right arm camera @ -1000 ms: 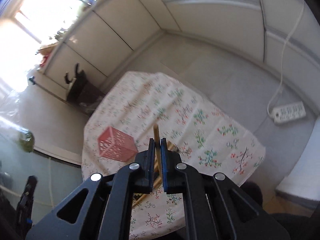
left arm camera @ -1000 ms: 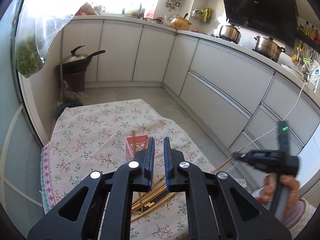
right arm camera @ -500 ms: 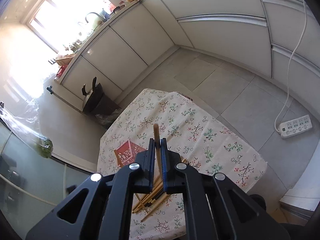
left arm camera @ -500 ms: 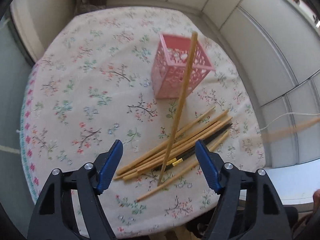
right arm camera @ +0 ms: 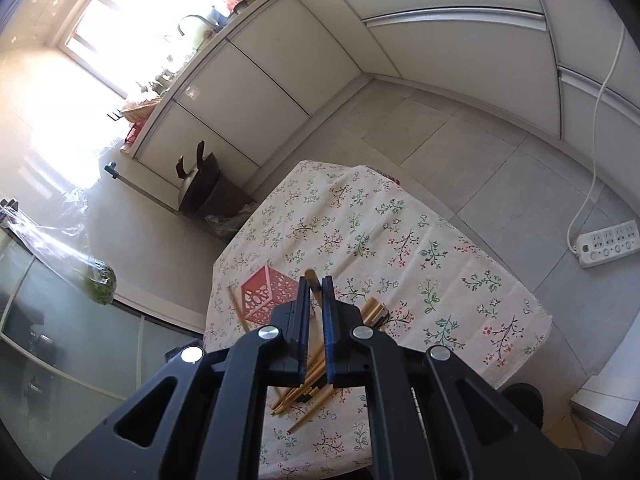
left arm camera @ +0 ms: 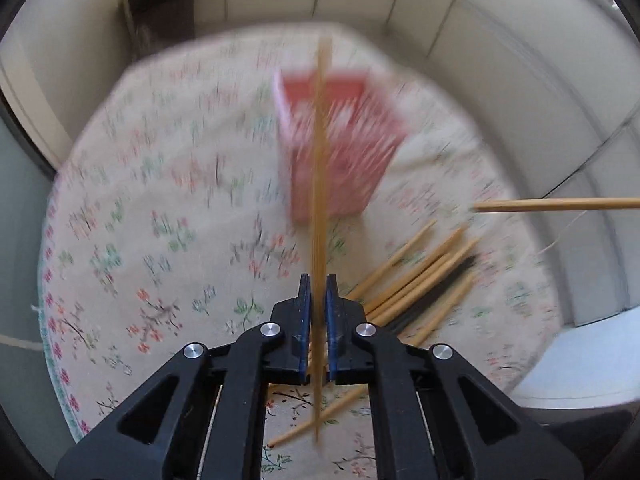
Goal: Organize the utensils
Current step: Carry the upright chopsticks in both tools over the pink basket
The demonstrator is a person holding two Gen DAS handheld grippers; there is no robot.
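Chopsticks (left arm camera: 416, 280) lie heaped; each hand-held gripper, left (left arm camera: 315, 292) and right (right arm camera: 316, 292), pinches one pale stick.

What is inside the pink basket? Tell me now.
No chopstick sticks out of the pink basket. Its floor is hidden by its lattice walls, and blurred from the left wrist, where the chopstick held by the left gripper crosses it.

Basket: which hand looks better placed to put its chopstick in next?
Left, probably. The left gripper has just closed on a chopstick that crosses the basket close ahead; the right gripper holds its chopstick farther back.
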